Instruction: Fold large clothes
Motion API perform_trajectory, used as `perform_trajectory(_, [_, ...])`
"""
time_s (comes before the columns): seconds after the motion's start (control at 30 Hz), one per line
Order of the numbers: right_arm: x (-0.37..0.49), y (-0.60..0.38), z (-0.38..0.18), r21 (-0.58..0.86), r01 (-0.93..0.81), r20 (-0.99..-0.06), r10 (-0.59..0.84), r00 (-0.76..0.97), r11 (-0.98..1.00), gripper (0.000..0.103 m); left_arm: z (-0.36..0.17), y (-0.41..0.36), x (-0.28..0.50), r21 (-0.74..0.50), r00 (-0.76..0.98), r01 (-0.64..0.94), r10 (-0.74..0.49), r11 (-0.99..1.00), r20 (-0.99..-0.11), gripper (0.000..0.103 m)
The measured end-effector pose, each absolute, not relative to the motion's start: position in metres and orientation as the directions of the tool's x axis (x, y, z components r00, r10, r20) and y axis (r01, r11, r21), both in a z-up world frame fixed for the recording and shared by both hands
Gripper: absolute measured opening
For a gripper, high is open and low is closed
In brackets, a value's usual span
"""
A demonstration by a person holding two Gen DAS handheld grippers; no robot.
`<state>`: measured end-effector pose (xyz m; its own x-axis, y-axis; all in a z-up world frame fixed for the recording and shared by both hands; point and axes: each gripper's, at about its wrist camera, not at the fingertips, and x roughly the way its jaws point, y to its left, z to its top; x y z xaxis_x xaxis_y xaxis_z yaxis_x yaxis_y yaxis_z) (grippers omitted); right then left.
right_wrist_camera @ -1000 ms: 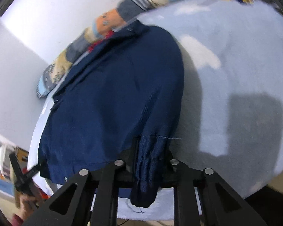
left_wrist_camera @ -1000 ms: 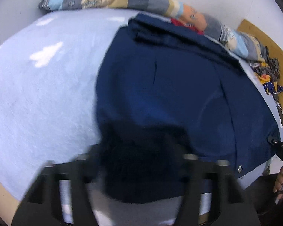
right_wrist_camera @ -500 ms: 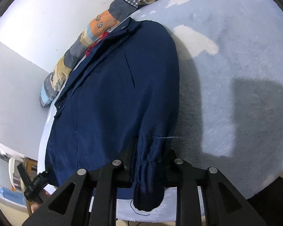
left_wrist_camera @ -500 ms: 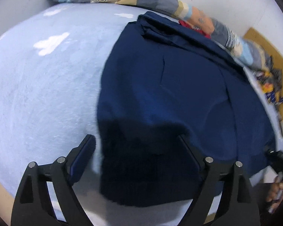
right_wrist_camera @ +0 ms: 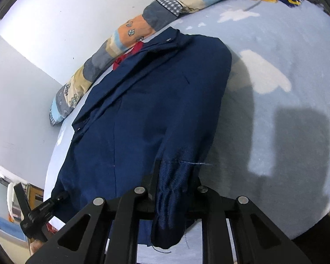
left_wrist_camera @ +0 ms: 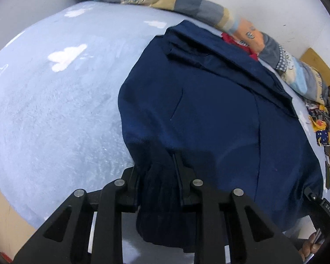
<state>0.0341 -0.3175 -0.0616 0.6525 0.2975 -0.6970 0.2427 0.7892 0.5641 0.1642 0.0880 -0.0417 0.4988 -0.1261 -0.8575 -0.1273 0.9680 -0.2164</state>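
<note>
A dark navy jacket (left_wrist_camera: 209, 114) lies spread on a pale blue blanket (left_wrist_camera: 55, 114), collar toward the far wall. My left gripper (left_wrist_camera: 159, 178) is shut on the jacket's near left hem corner, and bunched cloth hangs between its fingers. My right gripper (right_wrist_camera: 176, 189) is shut on the ribbed near right hem corner of the jacket (right_wrist_camera: 147, 114). A red lining (right_wrist_camera: 129, 54) shows at the collar. The other gripper shows small at the edge of each view.
A long patchwork bolster (left_wrist_camera: 187, 6) lies along the white wall behind the jacket. A pile of colourful cloth (left_wrist_camera: 323, 127) sits at the far right of the blanket. White cloud shapes (right_wrist_camera: 266, 74) mark the blanket (right_wrist_camera: 297, 44).
The left gripper was open around the hem half a second ago and has now shut on it. The right gripper has kept its hold on the hem.
</note>
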Motion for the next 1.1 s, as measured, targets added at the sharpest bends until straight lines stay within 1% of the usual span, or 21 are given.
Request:
perform_trajectory(0.07, [0.036, -0.320, -0.060, 0.600, 0.256, -0.688, 0.326, 0.648, 0.758, 0.020, -0.048, 0.089, 0.169, -0.221, 0.472, -0.131, -0.135, 0.967, -0.871, 0.022])
perform_trajectory(0.13, [0.039, -0.318, -0.058, 0.582, 0.244, -0.694, 0.317, 0.646, 0.776, 0.023, -0.052, 0.094, 0.168, -0.254, 0.464, -0.143, -0.161, 0.957, -0.871, 0.024])
perform_trajectory(0.2, [0.040, -0.316, -0.062, 0.523, 0.244, -0.733, 0.284, 0.618, 0.817, 0.032, -0.058, 0.102, 0.168, -0.291, 0.463, -0.155, -0.191, 0.944, -0.865, 0.040])
perform_trajectory(0.23, [0.039, -0.316, -0.065, 0.499, 0.256, -0.753, 0.268, 0.601, 0.828, 0.040, -0.060, 0.106, 0.167, -0.307, 0.464, -0.148, -0.208, 0.940, -0.861, 0.042])
perform_trajectory(0.27, [0.037, -0.319, -0.070, 0.483, 0.273, -0.769, 0.254, 0.586, 0.832, 0.042, -0.061, 0.109, 0.167, -0.320, 0.462, -0.134, -0.226, 0.938, -0.857, 0.043])
perform_trajectory(0.33, [0.033, -0.325, -0.084, 0.509, 0.306, -0.777, 0.276, 0.567, 0.805, 0.042, -0.062, 0.113, 0.168, -0.347, 0.447, -0.096, -0.271, 0.933, -0.853, 0.048])
perform_trajectory(0.37, [0.030, -0.330, -0.090, 0.549, 0.326, -0.764, 0.304, 0.569, 0.770, 0.042, -0.062, 0.116, 0.169, -0.387, 0.434, -0.087, -0.315, 0.918, -0.844, 0.063])
perform_trajectory(0.4, [0.027, -0.337, -0.094, 0.618, 0.352, -0.730, 0.346, 0.590, 0.703, 0.044, -0.062, 0.119, 0.171, -0.451, 0.413, -0.086, -0.381, 0.888, -0.828, 0.085])
perform_trajectory(0.43, [0.024, -0.342, -0.097, 0.684, 0.371, -0.689, 0.390, 0.610, 0.628, 0.051, -0.062, 0.121, 0.174, -0.494, 0.391, -0.088, -0.426, 0.865, -0.816, 0.091])
perform_trajectory(0.47, [0.024, -0.344, -0.098, 0.717, 0.389, -0.669, 0.414, 0.617, 0.579, 0.052, -0.061, 0.124, 0.176, -0.508, 0.378, -0.097, -0.440, 0.856, -0.814, 0.091])
perform_trajectory(0.57, [0.031, -0.340, -0.096, 0.687, 0.382, -0.698, 0.417, 0.581, 0.618, 0.052, -0.065, 0.124, 0.183, -0.520, 0.339, -0.091, -0.465, 0.849, -0.818, 0.091])
perform_trajectory(0.6, [0.033, -0.337, -0.094, 0.672, 0.368, -0.711, 0.420, 0.564, 0.643, 0.046, -0.066, 0.124, 0.185, -0.524, 0.330, -0.074, -0.475, 0.849, -0.816, 0.091])
perform_trajectory(0.67, [0.035, -0.333, -0.093, 0.643, 0.353, -0.734, 0.415, 0.538, 0.680, 0.023, -0.067, 0.127, 0.183, -0.541, 0.326, -0.051, -0.498, 0.839, -0.803, 0.091])
perform_trajectory(0.77, [0.034, -0.330, -0.087, 0.645, 0.312, -0.723, 0.425, 0.544, 0.698, 0.018, -0.067, 0.132, 0.177, -0.568, 0.320, -0.015, -0.534, 0.823, -0.782, 0.091])
perform_trajectory(0.87, [0.031, -0.331, -0.079, 0.658, 0.286, -0.705, 0.437, 0.558, 0.696, 0.018, -0.068, 0.139, 0.175, -0.610, 0.314, 0.011, -0.582, 0.792, -0.750, 0.091])
perform_trajectory(0.9, [0.032, -0.332, -0.077, 0.658, 0.273, -0.704, 0.444, 0.555, 0.702, 0.020, -0.068, 0.143, 0.173, -0.627, 0.313, 0.021, -0.600, 0.779, -0.736, 0.091])
perform_trajectory(0.93, [0.032, -0.333, -0.077, 0.655, 0.265, -0.705, 0.447, 0.551, 0.707, 0.024, -0.068, 0.145, 0.171, -0.637, 0.317, 0.030, -0.612, 0.770, -0.725, 0.091])
perform_trajectory(1.0, [0.034, -0.334, -0.078, 0.639, 0.270, -0.719, 0.436, 0.541, 0.720, 0.027, -0.069, 0.150, 0.168, -0.661, 0.321, 0.044, -0.637, 0.749, -0.701, 0.091])
perform_trajectory(1.03, [0.031, -0.334, -0.079, 0.637, 0.271, -0.722, 0.436, 0.538, 0.721, 0.032, -0.069, 0.153, 0.166, -0.672, 0.323, 0.048, -0.648, 0.739, -0.689, 0.091])
perform_trajectory(1.07, [0.031, -0.334, -0.080, 0.638, 0.270, -0.723, 0.439, 0.534, 0.721, 0.042, -0.069, 0.155, 0.166, -0.681, 0.323, 0.046, -0.656, 0.731, -0.682, 0.091])
perform_trajectory(1.1, [0.030, -0.334, -0.083, 0.636, 0.271, -0.727, 0.443, 0.524, 0.723, 0.047, -0.068, 0.161, 0.165, -0.690, 0.323, 0.039, -0.662, 0.723, -0.676, 0.091])
